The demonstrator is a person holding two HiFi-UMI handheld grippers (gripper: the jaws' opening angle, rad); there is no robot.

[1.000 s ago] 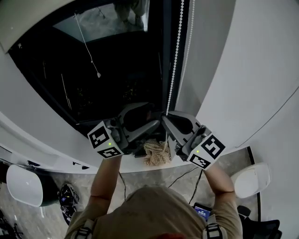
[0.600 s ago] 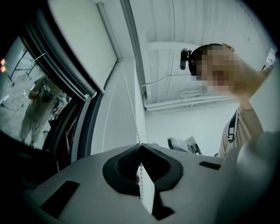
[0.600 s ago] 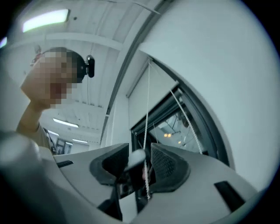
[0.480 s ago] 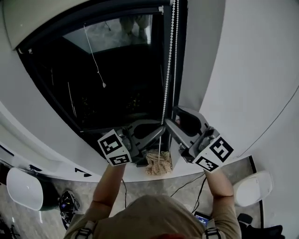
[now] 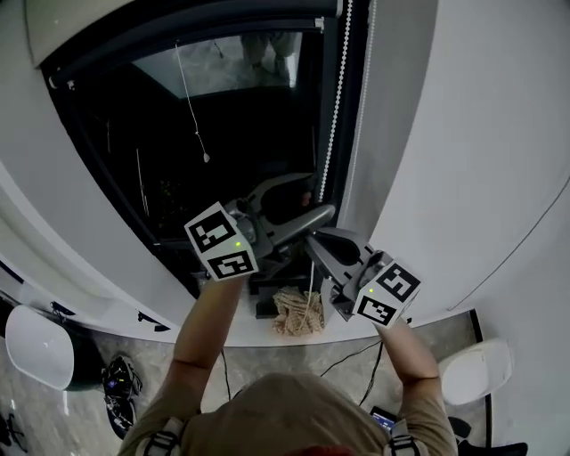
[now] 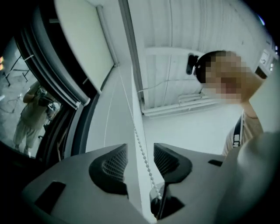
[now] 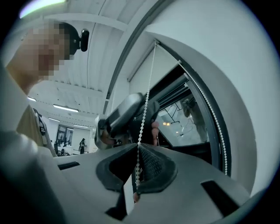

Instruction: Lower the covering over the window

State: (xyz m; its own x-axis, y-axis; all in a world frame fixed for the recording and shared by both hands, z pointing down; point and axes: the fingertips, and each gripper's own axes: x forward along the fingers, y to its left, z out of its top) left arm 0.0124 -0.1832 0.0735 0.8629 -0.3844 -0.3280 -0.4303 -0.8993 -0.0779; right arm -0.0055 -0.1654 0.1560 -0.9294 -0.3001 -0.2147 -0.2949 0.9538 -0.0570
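A white bead chain [image 5: 331,134] hangs down the right side of the dark window, below the pale roller blind [image 5: 134,22] at the top. My right gripper [image 5: 313,239] has just closed and is shut on the chain [image 7: 144,113], which is pinched between the pads of that gripper [image 7: 139,148]. Just above it, my left gripper [image 5: 313,198] has just been opening. Its jaws stand apart, with the chain [image 6: 136,133] running loosely between the left gripper's pads [image 6: 140,153] and touching neither.
A thin pull cord [image 5: 191,98] dangles in front of the glass. A woven bundle [image 5: 298,312] lies on the sill under the grippers. White wall [image 5: 463,134] fills the right. Below are white seats [image 5: 36,347] [image 5: 476,343] and floor cables.
Half a second ago the left gripper was low and closed on the chain with the right jaws apart. Now the left has risen and opened, and the right is closed on the chain.
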